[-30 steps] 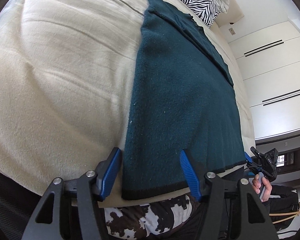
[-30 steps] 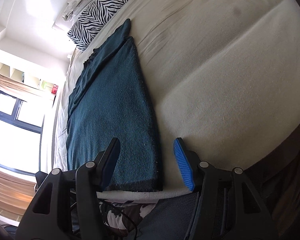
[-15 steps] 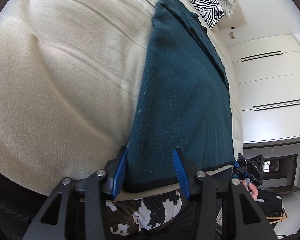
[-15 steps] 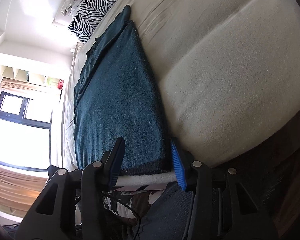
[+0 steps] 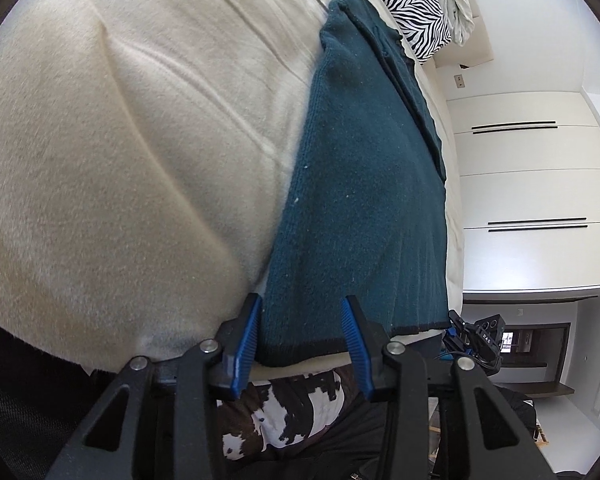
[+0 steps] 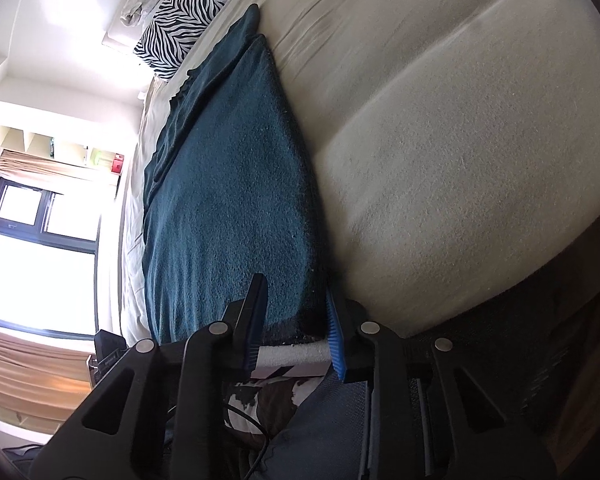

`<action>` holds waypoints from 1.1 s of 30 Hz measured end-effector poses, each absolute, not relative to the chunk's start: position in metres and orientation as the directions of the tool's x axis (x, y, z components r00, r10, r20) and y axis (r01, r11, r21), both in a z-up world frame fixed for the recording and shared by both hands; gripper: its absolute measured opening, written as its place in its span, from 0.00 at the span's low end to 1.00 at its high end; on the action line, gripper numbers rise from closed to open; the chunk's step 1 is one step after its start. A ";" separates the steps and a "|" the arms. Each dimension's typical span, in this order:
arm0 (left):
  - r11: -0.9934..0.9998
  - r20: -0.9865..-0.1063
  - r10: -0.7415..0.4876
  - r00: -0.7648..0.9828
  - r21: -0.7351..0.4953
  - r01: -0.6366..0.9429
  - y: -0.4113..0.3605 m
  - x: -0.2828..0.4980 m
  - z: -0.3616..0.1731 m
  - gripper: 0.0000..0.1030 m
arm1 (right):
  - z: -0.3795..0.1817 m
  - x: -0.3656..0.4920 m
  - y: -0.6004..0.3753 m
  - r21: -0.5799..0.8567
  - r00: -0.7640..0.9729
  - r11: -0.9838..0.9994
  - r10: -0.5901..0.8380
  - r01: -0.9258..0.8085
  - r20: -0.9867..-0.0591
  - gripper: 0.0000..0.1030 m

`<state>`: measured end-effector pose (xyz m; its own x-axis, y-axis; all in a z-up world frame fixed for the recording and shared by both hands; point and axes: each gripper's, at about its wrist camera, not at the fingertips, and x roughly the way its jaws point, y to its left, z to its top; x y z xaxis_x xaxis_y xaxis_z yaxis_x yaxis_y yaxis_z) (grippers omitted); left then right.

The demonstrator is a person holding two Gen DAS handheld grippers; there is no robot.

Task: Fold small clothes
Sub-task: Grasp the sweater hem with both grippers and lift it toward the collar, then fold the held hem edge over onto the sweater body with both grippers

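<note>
A dark teal knit garment (image 5: 360, 200) lies flat and lengthwise on the cream bed (image 5: 120, 140), its black-trimmed hem at the near edge. My left gripper (image 5: 302, 316) straddles the hem's left corner, its jaws narrowed but still apart around the cloth. In the right wrist view the same garment (image 6: 236, 200) shows with my right gripper (image 6: 296, 300) straddling the hem's right corner, its jaws close around the cloth, which still fills the gap between them. The bed (image 6: 440, 120) stretches off to the right.
A zebra-print pillow (image 5: 408, 4) lies at the head of the bed, also in the right wrist view (image 6: 188, 12). White wardrobe doors (image 5: 532, 160) stand to the right. A window (image 6: 32, 260) is on the left. A cow-print cloth (image 5: 296, 412) is below the bed's edge.
Both grippers moved forward onto the hem corners and their jaws narrowed from wide open to close around the cloth.
</note>
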<state>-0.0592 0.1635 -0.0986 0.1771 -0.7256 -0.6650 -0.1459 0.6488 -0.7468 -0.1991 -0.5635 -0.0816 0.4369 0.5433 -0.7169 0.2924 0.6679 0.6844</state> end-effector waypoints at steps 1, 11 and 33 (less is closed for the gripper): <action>0.661 -0.677 -0.715 0.175 -0.736 -0.145 0.163 -0.061 -0.099 0.27 | -0.082 -0.199 -0.564 0.681 0.436 0.670 0.540 0.296 -0.720 0.20; 0.734 -0.732 -0.658 0.176 -0.676 -0.068 0.153 -0.063 -0.086 0.07 | -0.080 -0.198 -0.562 0.654 0.427 0.700 0.518 0.287 -0.741 0.07; 0.442 -0.398 -0.808 0.435 -0.897 0.000 0.181 -0.014 -0.013 0.06 | -0.004 -0.139 -0.552 0.785 0.632 0.606 0.558 0.132 -0.537 0.07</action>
<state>-0.0140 0.1808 -0.0133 0.4353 -0.8077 -0.3977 -0.0003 0.4416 -0.8972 -0.1394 -0.5518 -0.0037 0.6322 0.5583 -0.5372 0.1319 0.6057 0.7847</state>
